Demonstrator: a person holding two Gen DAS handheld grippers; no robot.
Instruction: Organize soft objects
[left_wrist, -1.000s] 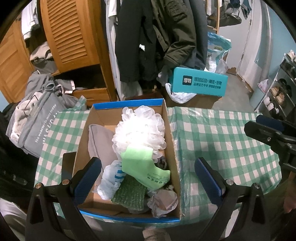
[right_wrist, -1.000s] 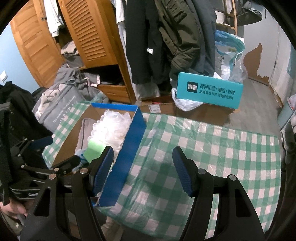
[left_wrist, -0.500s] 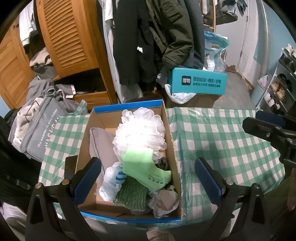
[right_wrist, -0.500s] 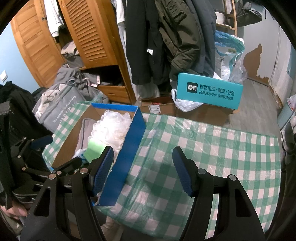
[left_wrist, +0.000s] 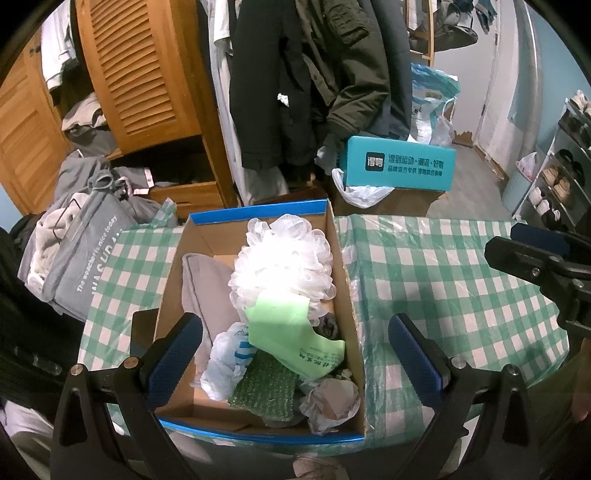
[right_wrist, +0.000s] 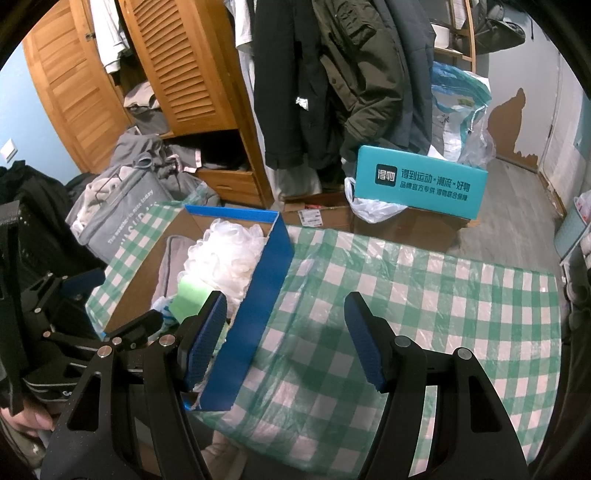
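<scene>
A blue-edged cardboard box (left_wrist: 343, 295) (right_wrist: 266, 295) stands on the green checked tablecloth (left_wrist: 443, 288) (right_wrist: 424, 314). Inside lie a white mesh bath puff (left_wrist: 284, 258) (right_wrist: 225, 254), a light green sock (left_wrist: 291, 332) (right_wrist: 190, 297), a grey cloth (left_wrist: 207, 288), a green sponge (left_wrist: 264, 386), a white-and-blue bag (left_wrist: 225, 360) and crumpled grey plastic (left_wrist: 330, 400). My left gripper (left_wrist: 295, 358) hangs open above the box's near end, nothing between its pads. My right gripper (right_wrist: 284, 343) is open over the cloth, just right of the box wall.
A teal shoebox (left_wrist: 399, 164) (right_wrist: 419, 184) sits on cartons beyond the table. Dark coats (left_wrist: 306, 81) hang behind it. A wooden louvred wardrobe (left_wrist: 136, 74) and a heap of grey clothes (left_wrist: 85, 229) fill the left. Shoe shelves (left_wrist: 561, 173) stand at the right.
</scene>
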